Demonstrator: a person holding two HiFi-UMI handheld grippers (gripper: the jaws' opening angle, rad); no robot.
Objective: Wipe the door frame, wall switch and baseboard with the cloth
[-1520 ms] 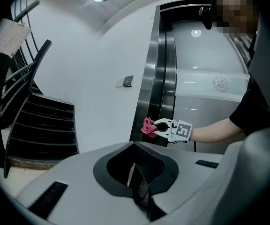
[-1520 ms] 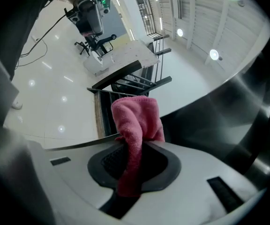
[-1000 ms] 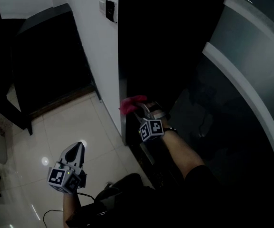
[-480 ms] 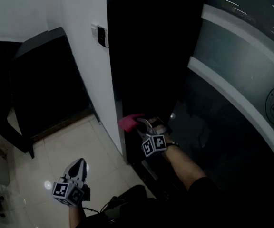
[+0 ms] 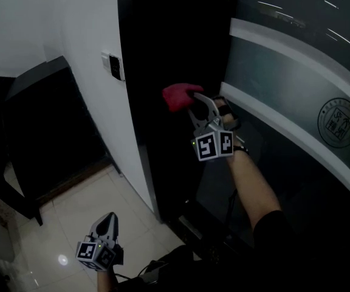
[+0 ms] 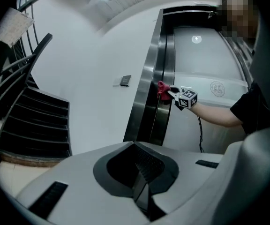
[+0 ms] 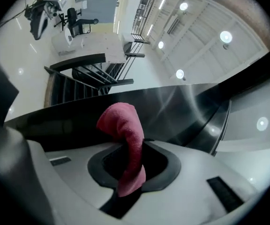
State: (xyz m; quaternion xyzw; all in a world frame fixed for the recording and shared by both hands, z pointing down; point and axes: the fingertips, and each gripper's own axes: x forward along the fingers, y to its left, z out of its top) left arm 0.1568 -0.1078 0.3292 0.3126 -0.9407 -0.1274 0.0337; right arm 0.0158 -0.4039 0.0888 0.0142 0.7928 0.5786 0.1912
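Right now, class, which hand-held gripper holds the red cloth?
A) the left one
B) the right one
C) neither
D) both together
B: the right hand-held gripper has its jaws shut on the red cloth by the dark door frame, while the left hand-held gripper hangs low, shut on nothing.

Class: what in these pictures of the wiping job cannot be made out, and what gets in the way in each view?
- Baseboard: head view, the foot of the white wall is too dark to show it.
- Wall switch: too small in both head and left gripper views to see its buttons.
- Whether cloth touches door frame: head view, lost in darkness.
- Round seal: head view, print too small to read.
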